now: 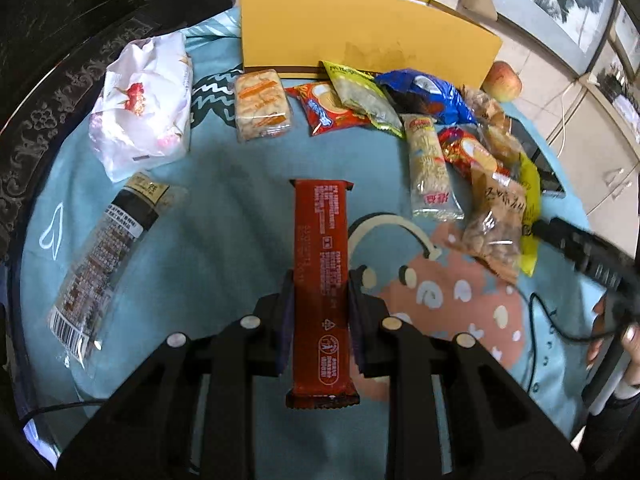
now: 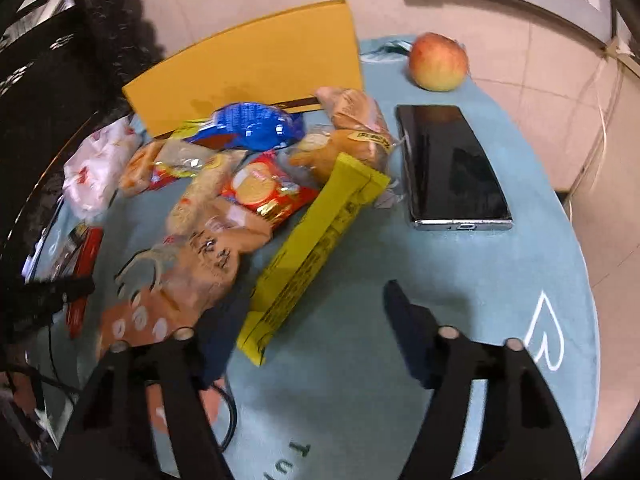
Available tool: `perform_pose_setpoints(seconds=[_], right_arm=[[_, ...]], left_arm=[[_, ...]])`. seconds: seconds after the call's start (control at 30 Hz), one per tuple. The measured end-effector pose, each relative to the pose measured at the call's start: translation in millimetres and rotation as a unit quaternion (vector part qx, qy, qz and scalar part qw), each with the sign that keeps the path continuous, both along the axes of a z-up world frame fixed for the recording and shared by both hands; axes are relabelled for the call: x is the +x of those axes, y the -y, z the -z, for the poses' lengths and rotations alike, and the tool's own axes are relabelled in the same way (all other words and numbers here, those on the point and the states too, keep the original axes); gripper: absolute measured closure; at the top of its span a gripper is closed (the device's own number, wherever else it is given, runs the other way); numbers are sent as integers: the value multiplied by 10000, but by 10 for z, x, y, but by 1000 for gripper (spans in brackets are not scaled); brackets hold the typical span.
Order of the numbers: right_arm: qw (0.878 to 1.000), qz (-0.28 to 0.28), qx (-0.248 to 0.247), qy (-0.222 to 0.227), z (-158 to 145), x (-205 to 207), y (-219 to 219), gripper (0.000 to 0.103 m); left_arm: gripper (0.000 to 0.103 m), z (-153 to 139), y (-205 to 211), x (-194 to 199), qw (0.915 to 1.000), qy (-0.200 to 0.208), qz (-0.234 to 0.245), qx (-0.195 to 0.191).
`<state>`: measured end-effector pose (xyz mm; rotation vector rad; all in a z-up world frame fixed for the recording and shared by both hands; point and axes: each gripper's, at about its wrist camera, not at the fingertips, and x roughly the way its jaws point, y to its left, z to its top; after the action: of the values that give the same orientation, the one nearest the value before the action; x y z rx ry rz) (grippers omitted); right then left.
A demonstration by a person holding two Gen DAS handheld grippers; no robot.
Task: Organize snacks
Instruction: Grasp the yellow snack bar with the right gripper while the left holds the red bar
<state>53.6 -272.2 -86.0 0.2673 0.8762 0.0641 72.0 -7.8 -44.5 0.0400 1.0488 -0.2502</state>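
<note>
My left gripper (image 1: 320,284) is shut on a long red-brown snack bar (image 1: 320,264) and holds it lengthwise over the blue cloth (image 1: 224,184). My right gripper (image 2: 312,312) is open, its jaws to either side of the near end of a long yellow snack bar (image 2: 316,248) that lies on the cloth. A pile of snacks lies behind: a blue bag (image 2: 252,126), a red cracker pack (image 2: 264,190), a tan nut bag (image 2: 208,264). The yellow box (image 1: 360,32) stands at the back.
A white wrapped pack (image 1: 140,96), a clear-and-black bar (image 1: 104,252) and a rice cracker pack (image 1: 262,106) lie to the left. A phone (image 2: 452,168) and an apple (image 2: 438,62) sit to the right. A dark carved table rim (image 1: 48,120) borders the cloth.
</note>
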Motion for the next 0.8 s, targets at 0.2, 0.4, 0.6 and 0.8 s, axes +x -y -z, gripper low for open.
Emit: perform_pose_setpoints(seconds=[0.2,0.4,0.6,0.8], right_arm=[[9995,131,44,-291,73,306,-96,59],[9980,175,600,-83,-74,194,80,83],[9947,64,905,494,-470,-2,257,83],[9904,-214,896,1029,-962,-57,227,83]], left_arm=[[79,87,21,81,9999,-116,63,-71],[79,68,31,97,9998,-107,128,-112],[79,-161,72,51,9998,90,145,-62],[79,-587,183,6,9981,504,276,239]])
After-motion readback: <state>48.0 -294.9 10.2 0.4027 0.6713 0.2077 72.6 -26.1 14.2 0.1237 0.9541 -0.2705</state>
